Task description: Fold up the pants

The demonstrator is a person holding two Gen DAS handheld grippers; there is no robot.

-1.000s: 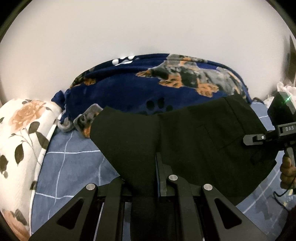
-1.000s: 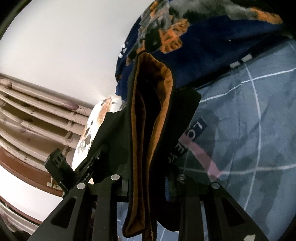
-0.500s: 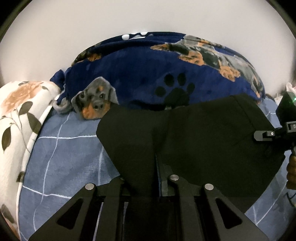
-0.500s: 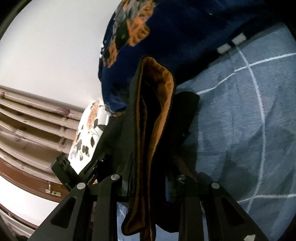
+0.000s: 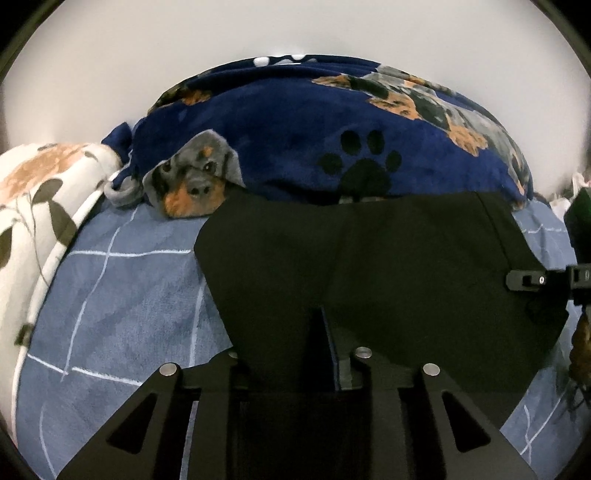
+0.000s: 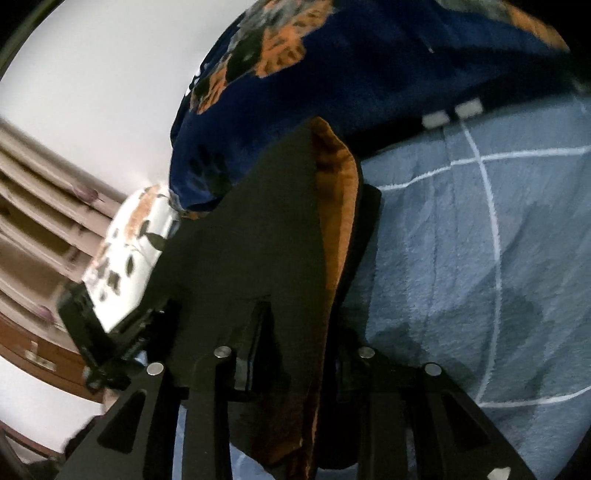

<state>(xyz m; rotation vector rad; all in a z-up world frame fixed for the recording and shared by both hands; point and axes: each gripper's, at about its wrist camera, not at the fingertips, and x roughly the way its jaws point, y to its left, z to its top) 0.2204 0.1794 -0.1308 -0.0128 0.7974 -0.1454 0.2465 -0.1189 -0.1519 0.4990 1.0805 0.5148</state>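
The black pants [image 5: 388,266] hang stretched between my two grippers above the blue checked bed sheet [image 5: 110,295]. My left gripper [image 5: 317,332] is shut on one edge of the black fabric. My right gripper [image 6: 291,332] is shut on the other edge, where the orange lining [image 6: 336,206] shows. In the left wrist view the right gripper [image 5: 535,278] shows at the right edge of the pants. In the right wrist view the left gripper [image 6: 96,332] shows at the lower left.
A navy blanket with dog and paw prints [image 5: 332,129] is heaped at the head of the bed. A white floral pillow [image 5: 33,206] lies at the left. A plain wall [image 5: 295,29] stands behind, and ribbed beige panelling [image 6: 33,206] shows at the left.
Both grippers have tilted down toward the bed with the pants, so more blanket and sheet show. The right wrist view has rolled and the black fabric now covers more of it.
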